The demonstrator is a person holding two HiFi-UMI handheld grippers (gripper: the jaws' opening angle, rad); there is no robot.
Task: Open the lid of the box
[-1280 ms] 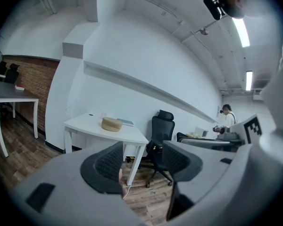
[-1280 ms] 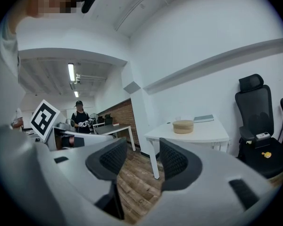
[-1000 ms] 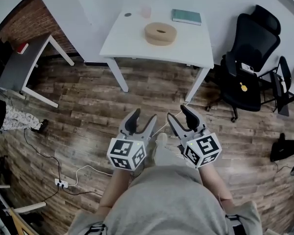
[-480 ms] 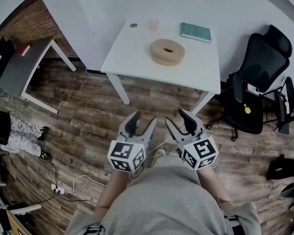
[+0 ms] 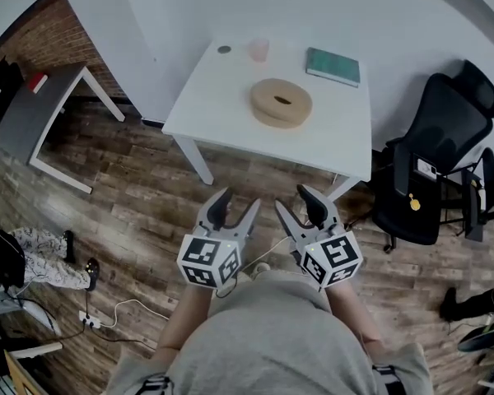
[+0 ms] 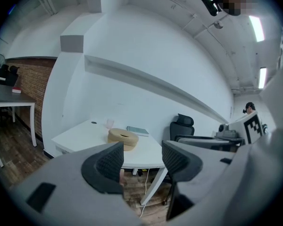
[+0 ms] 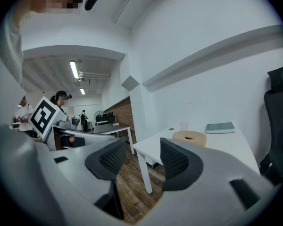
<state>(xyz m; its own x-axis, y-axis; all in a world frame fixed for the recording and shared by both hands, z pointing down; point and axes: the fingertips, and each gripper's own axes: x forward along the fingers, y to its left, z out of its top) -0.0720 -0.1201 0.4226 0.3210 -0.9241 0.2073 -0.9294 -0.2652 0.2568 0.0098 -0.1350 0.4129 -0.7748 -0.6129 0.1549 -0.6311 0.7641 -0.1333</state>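
Note:
A round tan box (image 5: 281, 102) with a hole in its lid sits in the middle of a white table (image 5: 230, 105) ahead of me. The box also shows in the left gripper view (image 6: 122, 137) and in the right gripper view (image 7: 189, 137), far beyond the jaws. My left gripper (image 5: 235, 207) and my right gripper (image 5: 293, 202) are held close to my body over the wooden floor, well short of the table. Both are open with nothing between the jaws.
On the table's far side lie a green book (image 5: 333, 66), a pink cup (image 5: 258, 50) and a small dark disc (image 5: 223, 49). A black office chair (image 5: 432, 163) stands right of the table. A grey desk (image 5: 33, 113) stands at the left. Cables and a power strip (image 5: 89, 318) lie on the floor.
The table and box have come nearer and lower in the head view as I step forward. Both grippers stay open in the same pose.

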